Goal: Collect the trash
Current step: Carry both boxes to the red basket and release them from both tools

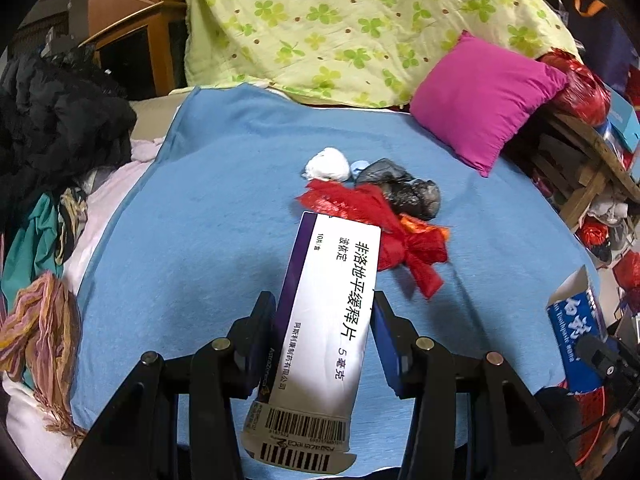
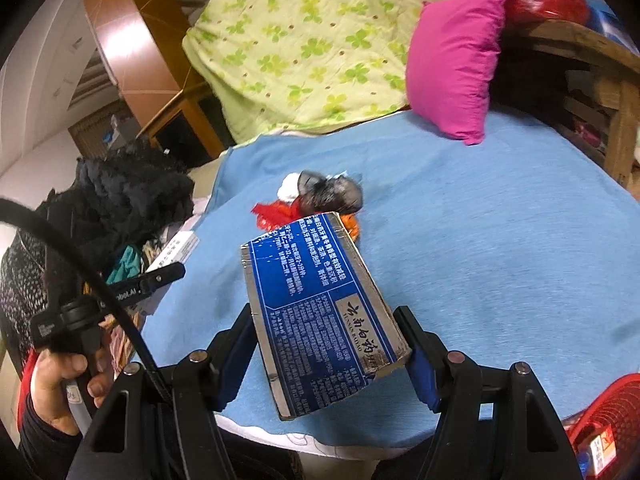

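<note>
My left gripper is shut on a white and purple medicine box, held above the blue sheet. My right gripper is shut on a blue toothpaste box, tilted, its far end toward the pile. That box also shows at the right edge of the left wrist view as the blue toothpaste box. On the sheet lies a small pile: a white paper wad, a grey-black crumpled bag and red plastic scraps. The same pile sits beyond the toothpaste box.
A magenta cushion and a green clover quilt lie at the back. Dark clothes are heaped at the left. A wooden stool with red bags stands on the right. A red basket is at the lower right. A hand holds the other gripper.
</note>
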